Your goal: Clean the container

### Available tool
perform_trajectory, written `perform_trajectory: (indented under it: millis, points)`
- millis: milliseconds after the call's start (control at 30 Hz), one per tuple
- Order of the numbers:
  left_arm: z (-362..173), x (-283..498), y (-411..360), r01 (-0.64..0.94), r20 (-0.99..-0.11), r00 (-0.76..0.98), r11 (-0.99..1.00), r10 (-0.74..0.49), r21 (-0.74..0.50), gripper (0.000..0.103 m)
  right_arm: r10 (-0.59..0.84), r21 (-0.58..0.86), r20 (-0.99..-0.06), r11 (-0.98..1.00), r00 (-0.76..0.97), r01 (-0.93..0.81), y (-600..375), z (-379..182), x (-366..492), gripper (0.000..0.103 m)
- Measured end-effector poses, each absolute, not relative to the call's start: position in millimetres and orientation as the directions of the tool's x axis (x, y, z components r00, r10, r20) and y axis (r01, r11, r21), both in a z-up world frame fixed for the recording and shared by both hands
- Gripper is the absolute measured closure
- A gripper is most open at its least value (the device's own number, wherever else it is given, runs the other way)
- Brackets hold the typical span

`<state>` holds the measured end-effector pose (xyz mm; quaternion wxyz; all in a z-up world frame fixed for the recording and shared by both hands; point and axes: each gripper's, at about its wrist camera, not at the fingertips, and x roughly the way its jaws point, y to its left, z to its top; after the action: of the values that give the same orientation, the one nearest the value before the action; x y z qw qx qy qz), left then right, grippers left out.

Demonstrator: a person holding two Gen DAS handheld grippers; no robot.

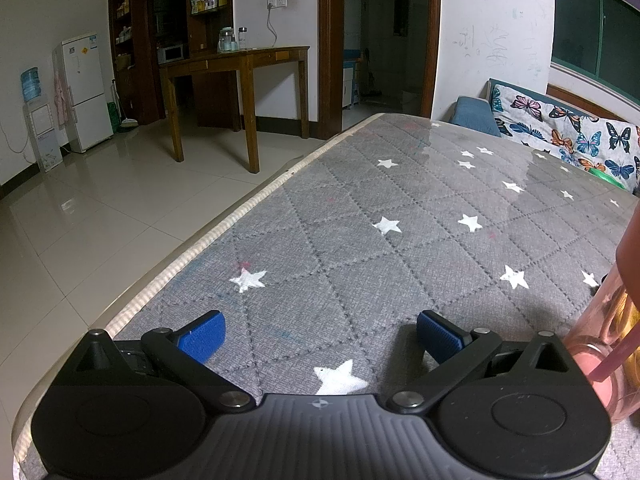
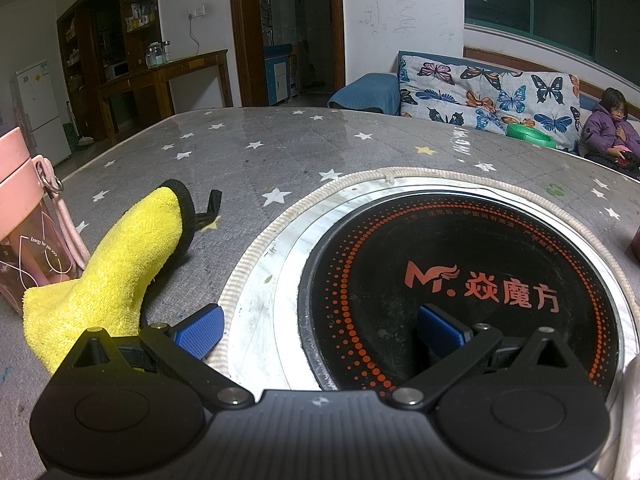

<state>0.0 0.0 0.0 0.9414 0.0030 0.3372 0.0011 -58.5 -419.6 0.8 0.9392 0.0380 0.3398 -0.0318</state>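
Pink water bottle point(image 2: 28, 224): a translucent pink body with an opaque pink lid, a metal ring at the lid and a pink carrying strap hanging down its side. White lettering on the body reads "Energy for you", above thin white line graphics. It stands upright at the left edge of the right wrist view, on the tabletop point(image 2: 280, 152), which is covered with a grey quilted cloth printed with white stars under a glossy clear sheet. In the left wrist view the same bottle point(image 1: 612, 328) shows only as a blurred pink shape at the far right edge, just beside the gripper.

Yellow microfibre cloth point(image 2: 116, 272): edged in black with a black hanging loop, lying just right of the bottle and draped partly against it.

Induction cooktop point(image 2: 460, 292): a round black glass plate set in a metal ring in the tabletop, ringed by orange dots and marked "M." followed by three orange Chinese characters; the smaller line of characters above is too small to read.

Left gripper point(image 1: 320, 340): blue pads spread wide, nothing between them, pointing down at bare cloth.

Right gripper point(image 2: 320, 336): blue pads spread wide, empty, angled down over the cooktop's left rim.
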Motion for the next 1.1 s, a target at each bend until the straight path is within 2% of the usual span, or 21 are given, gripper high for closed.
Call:
perform_trajectory:
  millis: [1100]
  points:
    - [-0.5,0.0,0.6,0.0,-0.635,0.772,1.0,0.005,0.008,0.0,-0.039,0.042,-0.643,0.995,0.765,0.086,-418.9,0.0,-54.8,0.0]
